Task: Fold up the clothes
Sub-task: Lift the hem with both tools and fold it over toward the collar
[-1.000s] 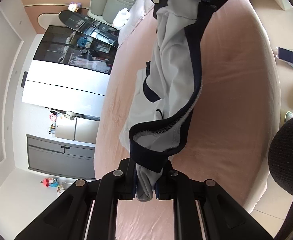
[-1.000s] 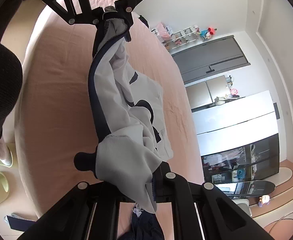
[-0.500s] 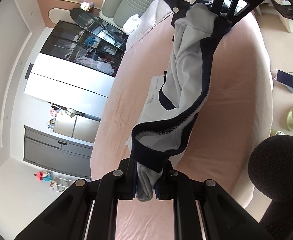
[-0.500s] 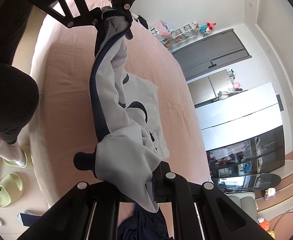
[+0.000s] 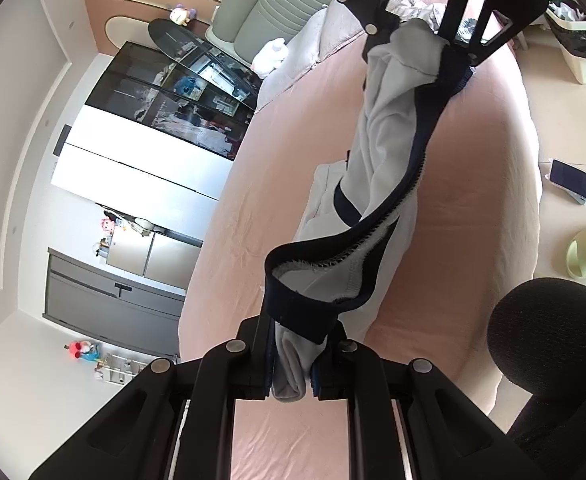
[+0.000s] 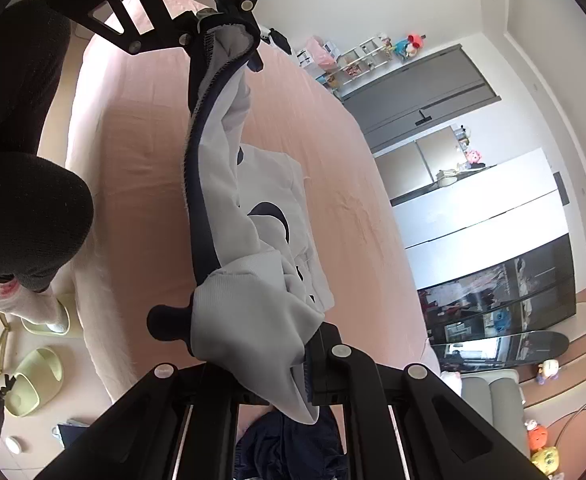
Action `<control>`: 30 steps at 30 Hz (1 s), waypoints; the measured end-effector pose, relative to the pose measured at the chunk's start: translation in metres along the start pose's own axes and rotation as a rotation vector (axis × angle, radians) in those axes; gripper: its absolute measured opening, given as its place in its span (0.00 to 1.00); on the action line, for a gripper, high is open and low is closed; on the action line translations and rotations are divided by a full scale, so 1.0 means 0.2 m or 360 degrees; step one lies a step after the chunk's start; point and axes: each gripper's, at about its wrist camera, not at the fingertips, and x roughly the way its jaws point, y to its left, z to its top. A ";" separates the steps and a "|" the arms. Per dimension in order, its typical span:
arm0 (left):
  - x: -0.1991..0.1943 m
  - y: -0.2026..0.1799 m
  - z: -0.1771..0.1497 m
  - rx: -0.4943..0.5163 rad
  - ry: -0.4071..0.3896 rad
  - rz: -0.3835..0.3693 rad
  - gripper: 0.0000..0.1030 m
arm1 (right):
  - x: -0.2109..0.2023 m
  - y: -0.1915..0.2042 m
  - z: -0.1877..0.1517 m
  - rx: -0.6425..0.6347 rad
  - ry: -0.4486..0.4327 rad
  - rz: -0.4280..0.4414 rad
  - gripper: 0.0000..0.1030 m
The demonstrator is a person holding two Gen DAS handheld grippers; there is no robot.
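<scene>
Left gripper (image 5: pixel 291 364) pinched tight on one end of a light grey garment with a dark navy band (image 5: pixel 385 152); grey fabric bunches between its black fingers (image 5: pixel 259 354), navy band wrapping just above them. Right gripper (image 6: pixel 289 360) likewise clamped on the opposite end of the same garment (image 6: pixel 221 184), grey cloth folding over its fingers and hanging below them. Each gripper shows in the other's view: right gripper (image 5: pixel 425 44) at top of left wrist view, left gripper (image 6: pixel 213 20) at top of right wrist view, both gripping cloth. Garment stretched between the two as a twisted rope, raised above a pink bedsheet (image 5: pixel 473 200); lower part with navy curved patches drapes down and rests on the sheet (image 6: pixel 133 184). Person's dark trouser leg (image 6: pixel 29 216) beside the bed edge, pale green slippers (image 6: pixel 37 380) on the floor. Another dark navy garment (image 6: pixel 289 444) lies under the right gripper. Dark-screened phone (image 5: pixel 573 180) on the floor by the bed. Grey cabinets (image 6: pixel 417 92) against the wall.
</scene>
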 end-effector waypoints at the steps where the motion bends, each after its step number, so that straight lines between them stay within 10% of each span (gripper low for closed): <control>1: 0.01 0.00 0.00 -0.0002 0.0006 0.0001 0.11 | 0.01 0.00 0.00 0.0005 0.0007 0.0016 0.07; 30: 0.59 0.40 0.01 -0.0551 -0.0029 -0.0389 0.11 | 0.66 -0.64 -0.01 0.0712 0.0265 0.0826 0.07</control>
